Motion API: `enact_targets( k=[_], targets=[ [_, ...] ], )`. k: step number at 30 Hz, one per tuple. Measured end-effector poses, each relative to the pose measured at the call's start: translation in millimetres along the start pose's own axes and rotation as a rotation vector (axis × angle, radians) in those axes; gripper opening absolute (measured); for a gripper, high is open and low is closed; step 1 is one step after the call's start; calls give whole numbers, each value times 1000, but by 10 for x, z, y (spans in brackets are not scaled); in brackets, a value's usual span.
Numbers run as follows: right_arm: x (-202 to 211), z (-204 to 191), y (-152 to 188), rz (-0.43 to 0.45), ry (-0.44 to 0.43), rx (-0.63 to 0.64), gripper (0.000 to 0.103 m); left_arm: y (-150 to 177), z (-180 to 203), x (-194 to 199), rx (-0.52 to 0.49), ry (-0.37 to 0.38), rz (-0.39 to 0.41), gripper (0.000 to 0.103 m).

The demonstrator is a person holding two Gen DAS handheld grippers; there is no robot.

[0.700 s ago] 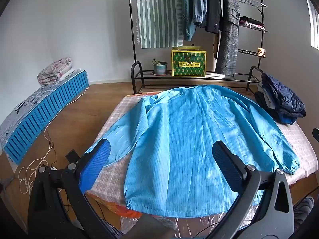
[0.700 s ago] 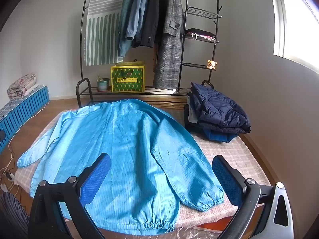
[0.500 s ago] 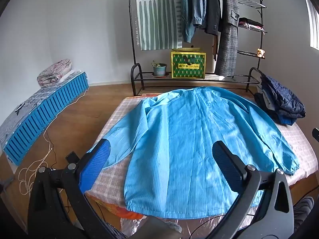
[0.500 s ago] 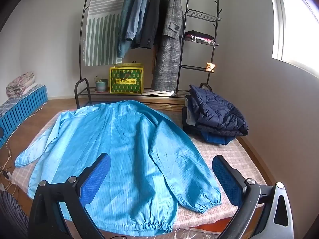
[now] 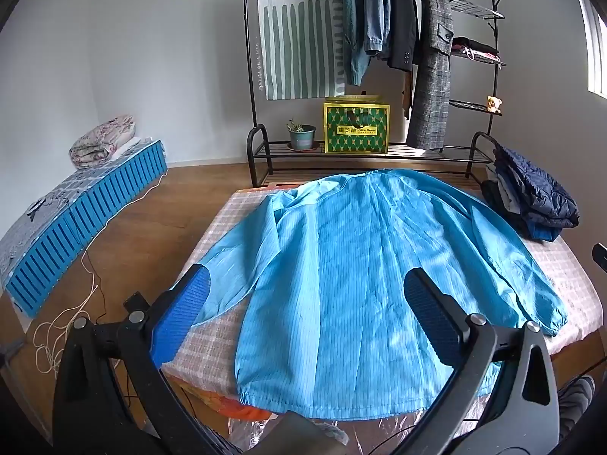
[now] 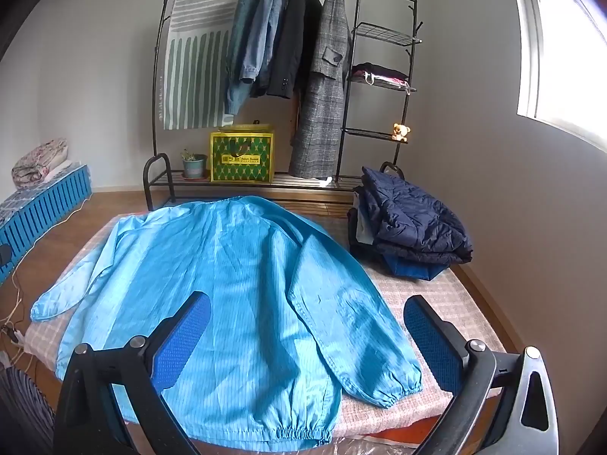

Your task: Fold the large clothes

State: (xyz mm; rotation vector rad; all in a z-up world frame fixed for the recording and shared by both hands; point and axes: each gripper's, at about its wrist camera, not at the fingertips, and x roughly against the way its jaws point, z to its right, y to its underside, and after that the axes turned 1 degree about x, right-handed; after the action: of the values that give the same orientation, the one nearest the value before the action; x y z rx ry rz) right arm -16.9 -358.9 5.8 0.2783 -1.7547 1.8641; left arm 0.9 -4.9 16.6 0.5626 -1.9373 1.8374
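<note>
Jacket (image 5: 353,280) of bright blue lay spread flat on the checked table (image 5: 569,284), sleeves out to each side, hem toward the camera. Both the left gripper (image 5: 307,314) and the right gripper (image 6: 307,337) hung above its near edge with jaws spread wide, holding nothing. Folded dark clothes (image 6: 409,227) sat stacked at the table's far right corner.

jacket (image 5: 364,273) flat on table (image 5: 569,276) | folded pile (image 5: 535,197) at its right | rack (image 5: 379,151) behind
</note>
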Motion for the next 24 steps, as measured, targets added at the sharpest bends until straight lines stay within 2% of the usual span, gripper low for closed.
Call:
enact_targets(
  k=[24],
  targets=[
    [21, 45, -36, 12, 22, -16, 103, -23, 6, 15, 3, 1, 8, 103]
  ],
)
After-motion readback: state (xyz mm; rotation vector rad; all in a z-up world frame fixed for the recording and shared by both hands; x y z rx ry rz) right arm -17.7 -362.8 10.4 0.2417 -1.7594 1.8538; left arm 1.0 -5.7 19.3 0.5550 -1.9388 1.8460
